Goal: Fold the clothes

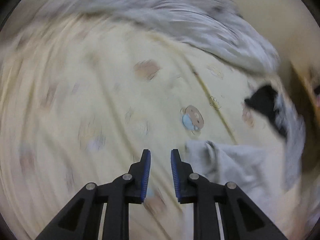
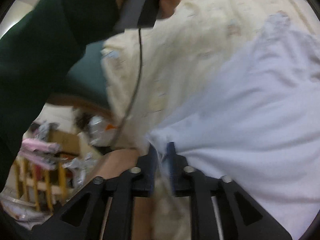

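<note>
In the left wrist view my left gripper (image 1: 160, 152) hangs open over a pale yellow sheet (image 1: 112, 92) printed with cartoon bears, and nothing lies between its blue pads (image 1: 146, 172). A blurred grey-white garment (image 1: 180, 18) is heaped across the far side; a corner of it (image 1: 232, 164) lies just right of the gripper. In the right wrist view a white garment (image 2: 250, 100) spreads over the same sheet (image 2: 180, 50). Its bunched edge runs between the pads of my right gripper (image 2: 162, 150), whose jaws stand a little apart.
A black piece of cloth (image 1: 264, 104) lies at the sheet's right side. A person's dark green sleeve (image 2: 36, 46) and hand (image 2: 170, 2) hold the other gripper's body (image 2: 138, 8), with a cable (image 2: 140, 70) hanging down. Beyond the bed edge are a yellow wooden rack (image 2: 40, 182), pink items (image 2: 38, 148) and boxes.
</note>
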Tool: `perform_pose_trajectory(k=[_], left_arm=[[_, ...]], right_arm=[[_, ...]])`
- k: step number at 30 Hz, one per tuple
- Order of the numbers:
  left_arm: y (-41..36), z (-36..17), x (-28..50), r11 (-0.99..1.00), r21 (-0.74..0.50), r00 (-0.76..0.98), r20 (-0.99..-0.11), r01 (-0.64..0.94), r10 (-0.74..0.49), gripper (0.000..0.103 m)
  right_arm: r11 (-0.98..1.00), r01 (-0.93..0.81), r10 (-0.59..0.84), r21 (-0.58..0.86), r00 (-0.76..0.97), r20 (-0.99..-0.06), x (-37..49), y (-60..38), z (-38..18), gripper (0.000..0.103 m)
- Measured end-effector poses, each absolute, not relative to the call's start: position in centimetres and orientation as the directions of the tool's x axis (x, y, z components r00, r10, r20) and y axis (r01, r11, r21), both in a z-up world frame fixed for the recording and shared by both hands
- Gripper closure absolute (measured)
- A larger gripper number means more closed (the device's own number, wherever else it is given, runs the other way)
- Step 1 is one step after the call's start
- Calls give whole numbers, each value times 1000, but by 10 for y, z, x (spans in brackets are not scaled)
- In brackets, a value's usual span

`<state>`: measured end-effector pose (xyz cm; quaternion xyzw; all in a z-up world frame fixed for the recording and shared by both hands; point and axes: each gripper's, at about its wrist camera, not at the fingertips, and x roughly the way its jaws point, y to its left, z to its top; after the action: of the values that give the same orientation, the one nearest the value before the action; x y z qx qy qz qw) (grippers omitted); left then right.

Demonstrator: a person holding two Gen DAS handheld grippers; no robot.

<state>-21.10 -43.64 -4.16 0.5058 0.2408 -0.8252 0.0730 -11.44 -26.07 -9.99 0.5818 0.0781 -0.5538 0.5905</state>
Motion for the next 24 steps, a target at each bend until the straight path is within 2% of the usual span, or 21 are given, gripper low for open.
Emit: perform_pose_trajectory(k=[1,3,7,8,10,13,16,18,24], left_arm=[[-434,-40,-197,-849,-357,-473,-869,390,148,75],[-423,-37,-170,-839,-375,-474,-865,394,164,74],[-386,-30,-119,-814,-462,-509,-824,353,247,53],[-377,-34,-111,-810,-482,-512,-814,334,274,52],[-360,-46,-102,-816,-503,-514,-799,285,313,52],[-345,-59,-103,-842,-493,-579,-760,220,294,52],[-341,-62,-127,-852,-493,-665,-697,176,266,52],[-346,-64,-152,-820,-544,-686,-667,179,292,52],[-354,-74,-224,-842,-495,-636,-725,214,264,52]], right_arm=[[-267,731,-572,628,404,-714,-109,-261,-99,66],[-231,712,-613,663,422,-668,-104,-252,-91,66],[-250,676,-737,693,332,-589,-123,-191,-66,66],[-266,667,-765,696,293,-574,-130,-166,-61,66],[-311,640,-790,702,236,-566,-143,-121,-57,66],[-401,577,-788,711,178,-589,-158,-62,-65,66],[-488,523,-766,699,128,-630,-163,-17,-78,66],[-512,476,-769,715,118,-629,-164,3,-86,66],[-546,427,-764,721,101,-638,-163,12,-99,66]])
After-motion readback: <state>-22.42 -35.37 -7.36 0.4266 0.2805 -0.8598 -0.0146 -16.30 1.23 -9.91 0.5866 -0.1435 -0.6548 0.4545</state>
